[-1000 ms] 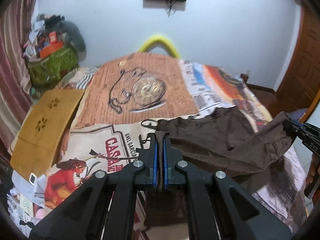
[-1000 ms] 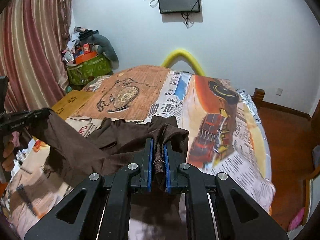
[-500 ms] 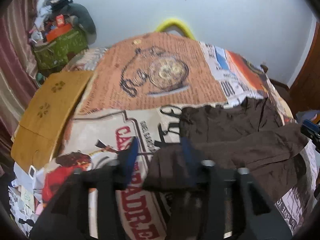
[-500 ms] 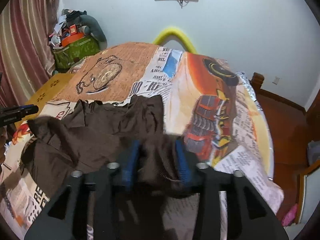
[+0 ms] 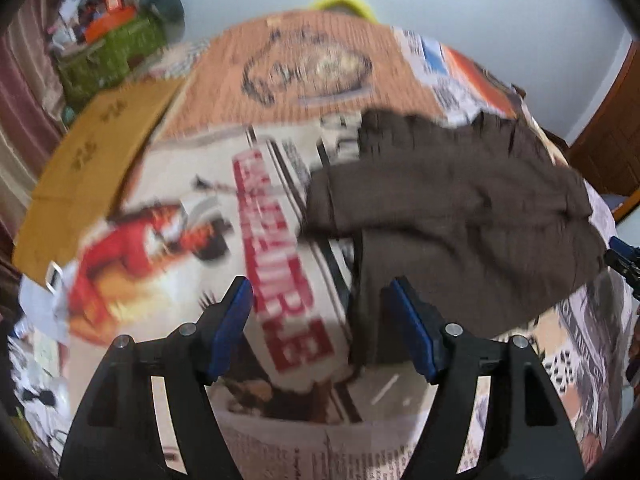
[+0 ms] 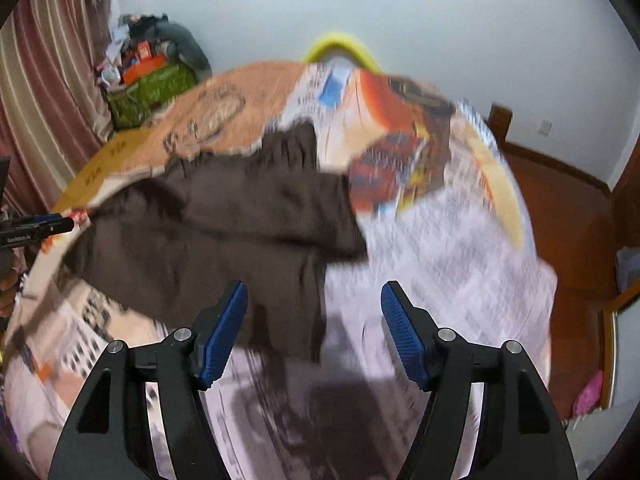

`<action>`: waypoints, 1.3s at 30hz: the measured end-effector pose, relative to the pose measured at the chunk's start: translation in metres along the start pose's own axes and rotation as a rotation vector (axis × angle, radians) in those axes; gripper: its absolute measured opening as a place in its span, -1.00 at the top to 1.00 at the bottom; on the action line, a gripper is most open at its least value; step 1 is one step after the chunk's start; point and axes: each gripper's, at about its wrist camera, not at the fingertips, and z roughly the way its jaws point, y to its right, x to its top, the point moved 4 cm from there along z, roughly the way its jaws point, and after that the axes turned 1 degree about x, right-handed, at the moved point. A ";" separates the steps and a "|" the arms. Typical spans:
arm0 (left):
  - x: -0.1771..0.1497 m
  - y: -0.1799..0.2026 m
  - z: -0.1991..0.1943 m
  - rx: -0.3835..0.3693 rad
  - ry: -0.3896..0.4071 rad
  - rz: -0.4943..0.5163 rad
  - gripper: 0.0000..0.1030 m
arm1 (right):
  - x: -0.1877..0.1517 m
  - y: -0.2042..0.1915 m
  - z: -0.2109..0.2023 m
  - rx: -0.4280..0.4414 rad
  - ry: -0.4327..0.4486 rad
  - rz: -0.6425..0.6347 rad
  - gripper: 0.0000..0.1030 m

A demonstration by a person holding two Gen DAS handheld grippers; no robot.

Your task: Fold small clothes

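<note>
A small dark brown garment [image 5: 452, 216] lies loosely folded on the bed's printed cover [image 5: 280, 264]. My left gripper [image 5: 320, 300] hangs over the garment's near left corner; its jaws are opening, and a strip of brown cloth lies below the gap, nearer the right blue pad [image 5: 412, 328], not pressed. In the right wrist view the same garment [image 6: 224, 232] spreads left of centre. My right gripper [image 6: 314, 304] is above its near right corner, jaws opening, with cloth under the gap and no pad on it. Both views are blurred by motion.
A tan folding board [image 5: 96, 160] lies at the bed's left side. A green bag heaped with clutter [image 6: 152, 84] stands by the striped curtain [image 6: 48, 80]. A yellow hoop [image 6: 340, 46] rises behind the bed. Wooden floor [image 6: 568, 208] lies to the right.
Both grippers were shut on corners of the raised brown garment. Both have let go, their jaws now wide apart, and sunk toward the bed. The garment has dropped flat onto the cover.
</note>
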 end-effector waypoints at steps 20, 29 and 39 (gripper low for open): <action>-0.016 0.042 -0.006 -0.116 -0.032 0.039 0.84 | -0.023 -0.021 0.013 0.136 -0.050 0.049 0.79; -0.065 0.043 -0.051 -0.125 -0.064 0.061 0.84 | -0.052 -0.037 -0.024 0.143 -0.072 0.013 0.82; -0.125 0.037 -0.075 -0.099 -0.091 0.047 0.80 | -0.092 -0.054 -0.052 0.126 -0.098 -0.017 0.83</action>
